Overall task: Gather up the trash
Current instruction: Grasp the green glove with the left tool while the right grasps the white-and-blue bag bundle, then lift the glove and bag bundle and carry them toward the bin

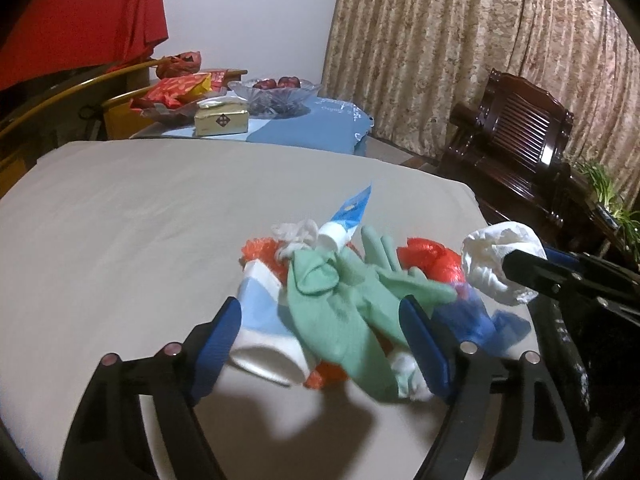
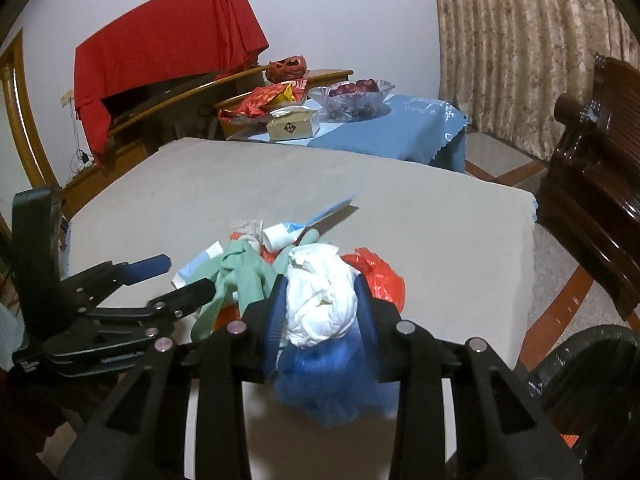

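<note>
Right gripper (image 2: 320, 312) clenched on white paper wad (image 2: 320, 300) for binning; left gripper (image 1: 320, 340) released, straddling green glove (image 1: 340, 304).

A: How many things are lying in the trash pile?
B: I am counting one green glove (image 1: 340, 300), one white paper wad (image 2: 320, 300), one toothpaste tube (image 1: 348, 216), one paper cup (image 1: 260, 332).
A: And plastic bags?
B: I am seeing one red bag (image 2: 380, 276) and one blue bag (image 2: 320, 380).

The black bin (image 2: 592, 364) is cut off by the frame edge.
</note>
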Available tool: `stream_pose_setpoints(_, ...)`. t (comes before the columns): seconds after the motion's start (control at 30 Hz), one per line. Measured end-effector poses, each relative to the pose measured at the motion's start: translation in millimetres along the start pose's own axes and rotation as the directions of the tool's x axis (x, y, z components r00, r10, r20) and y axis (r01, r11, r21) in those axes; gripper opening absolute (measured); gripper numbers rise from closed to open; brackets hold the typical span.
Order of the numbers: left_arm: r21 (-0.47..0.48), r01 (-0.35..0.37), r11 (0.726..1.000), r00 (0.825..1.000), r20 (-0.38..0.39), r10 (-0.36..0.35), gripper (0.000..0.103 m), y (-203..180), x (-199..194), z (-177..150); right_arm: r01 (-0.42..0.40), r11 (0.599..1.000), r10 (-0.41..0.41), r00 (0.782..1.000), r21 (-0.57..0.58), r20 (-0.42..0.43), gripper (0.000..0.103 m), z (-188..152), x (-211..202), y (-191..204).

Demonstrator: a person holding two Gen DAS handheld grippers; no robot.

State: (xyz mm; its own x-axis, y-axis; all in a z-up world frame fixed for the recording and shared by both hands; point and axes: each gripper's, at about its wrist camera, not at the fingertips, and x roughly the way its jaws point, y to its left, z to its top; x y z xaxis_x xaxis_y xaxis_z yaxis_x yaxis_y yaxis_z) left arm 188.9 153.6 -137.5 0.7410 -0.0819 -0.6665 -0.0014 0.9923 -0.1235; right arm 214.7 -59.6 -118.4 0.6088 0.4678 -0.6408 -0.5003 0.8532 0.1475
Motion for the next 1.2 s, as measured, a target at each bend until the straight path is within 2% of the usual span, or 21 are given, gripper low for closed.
stream_pose_setpoints(0.27,0.003,-0.002,1.0,1.0,-0.009,0.002,0.074,0.5,31.8,18.4,0.0,1.0,0.0,1.0,0.002,0.002,0.033,5.7,7.6,-1.7)
stream_pose_setpoints(0.43,0.0,0.024,1.0,0.998,-0.056,-0.024,0.055,-0.8,51.1,18.4,0.002,1.0,-0.002,1.0,0.011,-0.009,0.033,7.0,13.4,-3.6)
stream_pose_setpoints(0.47,0.004,0.032,0.999,0.998,-0.06,-0.031,0.048,-1.9,52.9,17.5,0.002,1.0,-0.002,1.0,0.015,-0.015,0.033,6.7,15.0,-4.3)
stream_pose_setpoints(0.6,0.03,0.029,0.999,0.998,-0.057,-0.027,0.03,-8.1,54.7,14.8,0.001,1.0,0.0,1.0,0.023,-0.025,0.033,5.3,18.3,-5.9)
stream_pose_setpoints(0.67,0.014,0.031,0.999,0.998,-0.052,-0.03,0.024,-5.7,52.1,14.3,-0.001,1.0,0.002,1.0,0.027,-0.022,0.033,4.8,16.7,-6.1)
stream_pose_setpoints(0.8,-0.01,0.037,0.999,0.999,-0.012,-0.037,0.02,0.6,37.6,16.4,-0.006,1.0,0.006,1.0,0.028,-0.005,0.033,7.9,10.5,-6.3)
stream_pose_setpoints(1.2,0.027,0.076,0.997,0.991,0.105,-0.078,0.019,-15.1,-29.0,28.5,-0.02,0.999,0.018,0.998,0.031,0.063,0.033,19.3,-24.9,-3.7)
